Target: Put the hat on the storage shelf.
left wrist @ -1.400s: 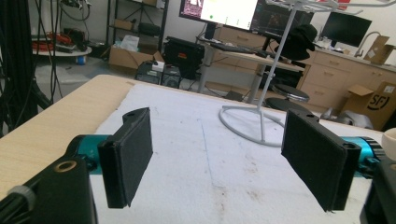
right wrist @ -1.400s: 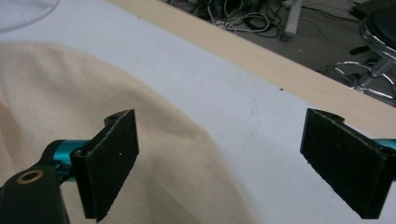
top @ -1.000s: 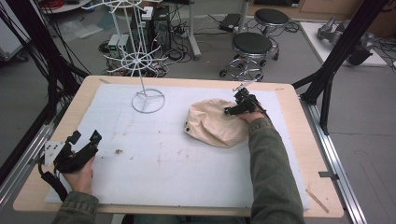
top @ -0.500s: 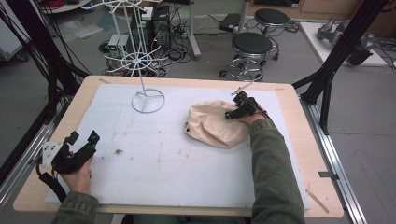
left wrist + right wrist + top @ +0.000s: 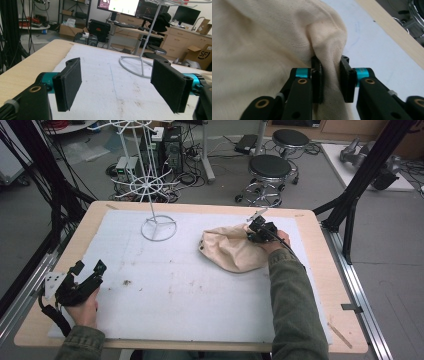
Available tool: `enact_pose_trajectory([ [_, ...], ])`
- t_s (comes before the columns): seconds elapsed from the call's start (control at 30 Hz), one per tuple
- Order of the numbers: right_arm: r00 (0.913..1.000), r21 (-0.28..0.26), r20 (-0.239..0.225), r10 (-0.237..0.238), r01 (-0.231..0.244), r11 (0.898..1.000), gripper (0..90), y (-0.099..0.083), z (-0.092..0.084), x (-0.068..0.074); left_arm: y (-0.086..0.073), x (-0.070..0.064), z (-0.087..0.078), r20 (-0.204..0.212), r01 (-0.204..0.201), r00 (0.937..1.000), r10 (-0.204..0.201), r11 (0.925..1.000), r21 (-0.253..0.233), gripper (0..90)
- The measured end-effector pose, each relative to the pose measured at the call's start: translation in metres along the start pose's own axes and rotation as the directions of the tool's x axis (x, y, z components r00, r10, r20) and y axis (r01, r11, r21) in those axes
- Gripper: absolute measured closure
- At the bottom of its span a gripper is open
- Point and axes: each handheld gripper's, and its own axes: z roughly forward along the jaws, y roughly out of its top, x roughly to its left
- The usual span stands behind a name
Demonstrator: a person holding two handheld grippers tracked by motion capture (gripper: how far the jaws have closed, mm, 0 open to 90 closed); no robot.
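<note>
Left gripper (image 5: 86, 276) rests well left of the wire stand (image 5: 158, 227), near the table's near-left corner; jaws spread wide, nothing between them, likely parked as a spare. Cream cloth bag (image 5: 231, 249) lies just right of the stand. Right gripper (image 5: 259, 231) pinches a raised fold at the bag's far-right edge, probably to lift it.

The cream bag (image 5: 262, 37) was soft, matt woven cloth. The fingers (image 5: 68, 82) carried rough black pads, possibly foam. The desk (image 5: 320, 285) had a pale wood rim under a white, scuffed matt sheet (image 5: 165, 290). The stand (image 5: 150, 185) was white-coated wire.
</note>
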Motion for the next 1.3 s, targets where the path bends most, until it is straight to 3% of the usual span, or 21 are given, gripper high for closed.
enact_pose_trajectory([
  [0.03, 0.9997, -0.012, 0.004, 0.023, -0.023, 1.0, 79.0, -0.002, -0.004, -0.004, 0.0, 0.0, 0.0, 0.0, 0.001, 1.0, -0.001, 1.0, 0.0, 25.0],
  [0.6, 0.9949, -0.063, 0.003, 0.101, -0.1, 0.993, 79.2, -0.013, -0.012, -0.008, 0.0, 0.0, 0.0, 0.0, 0.009, 1.0, -0.009, 1.0, -0.001, 25.0],
  [0.97, 0.9826, -0.111, 0.025, 0.184, -0.18, 0.977, 78.8, -0.021, -0.033, -0.016, 0.0, 0.0, 0.0, 0.009, 0.027, 0.9996, -0.027, 0.9996, -0.003, 25.0],
  [1.23, 0.9572, -0.233, -0.017, 0.289, -0.285, 0.93, 78.6, -0.022, -0.059, -0.021, 0.0, 0.0, 0.0, 0.016, 0.032, 0.9993, -0.032, 0.9995, -0.003, 25.0],
  [1.3, 0.948, -0.274, -0.034, 0.316, -0.313, 0.909, 78.5, -0.021, -0.066, -0.021, 0.0, 0.0, 0.0, 0.016, 0.032, 0.9994, -0.032, 0.9995, -0.004, 25.0],
])
